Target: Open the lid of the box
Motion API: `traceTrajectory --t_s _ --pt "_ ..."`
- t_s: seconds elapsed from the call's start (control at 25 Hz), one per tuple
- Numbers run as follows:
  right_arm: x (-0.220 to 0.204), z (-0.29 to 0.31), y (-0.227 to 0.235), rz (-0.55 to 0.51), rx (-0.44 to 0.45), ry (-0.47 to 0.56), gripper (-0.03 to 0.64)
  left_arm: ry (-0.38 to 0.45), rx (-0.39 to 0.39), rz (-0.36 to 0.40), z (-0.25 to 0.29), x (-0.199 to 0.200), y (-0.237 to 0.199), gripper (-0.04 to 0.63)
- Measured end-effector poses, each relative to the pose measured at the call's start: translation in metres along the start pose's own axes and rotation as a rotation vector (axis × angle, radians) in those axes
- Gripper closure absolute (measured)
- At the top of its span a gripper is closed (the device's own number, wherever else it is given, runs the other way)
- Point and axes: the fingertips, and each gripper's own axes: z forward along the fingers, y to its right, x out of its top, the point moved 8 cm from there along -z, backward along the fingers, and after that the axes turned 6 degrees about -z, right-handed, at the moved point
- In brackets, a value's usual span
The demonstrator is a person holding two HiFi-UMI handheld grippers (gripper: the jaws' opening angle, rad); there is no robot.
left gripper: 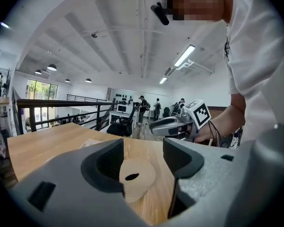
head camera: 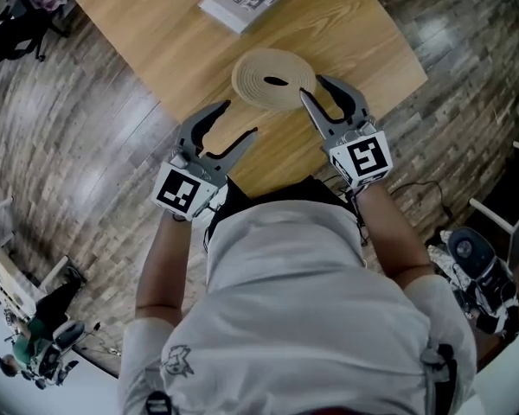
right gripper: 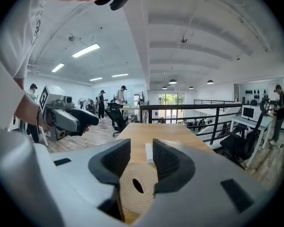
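1. Two claws reach toward a wooden table (head camera: 156, 41). The left gripper (head camera: 242, 118) hovers over the table's near edge, its jaws spread with nothing between them, a little short of the box.
2. The box (head camera: 274, 79) sits close to the table's near edge. It is round, low and pale beige, and its top has concentric ridges around a dark oval hole at the centre.
3. The right gripper (head camera: 318, 86) is at the box's right rim with its jaws spread apart. I can't tell whether a fingertip touches the rim.
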Motion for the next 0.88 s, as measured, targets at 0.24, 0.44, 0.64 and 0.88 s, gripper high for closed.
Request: traceTrajectory --t_s 0.24,0.44,0.64,0.88 --pt "-0.012 0.023 -0.008 -0.108 -0.008 -0.092 0.463 -0.03 -0.041 -0.015 0.005 -0.018 -0.03 0.341" --pt "-0.031 0.037 -0.017 -0.19 0.011 -0.178 0.463 -0.053 -0.073 -0.016 0.012 -0.035 -0.053 0.335" --pt "-0.049 0.052 -0.025 -0.25 0.035 -0.239 0.462 -0.125 -0.1 0.031 0.023 -0.051 -0.066 0.324" --pt "-0.073 0.072 -0.029 -0.302 0.067 -0.332 0.459 -0.158 -0.143 0.072 0.036 -0.072 -0.086 0.314"
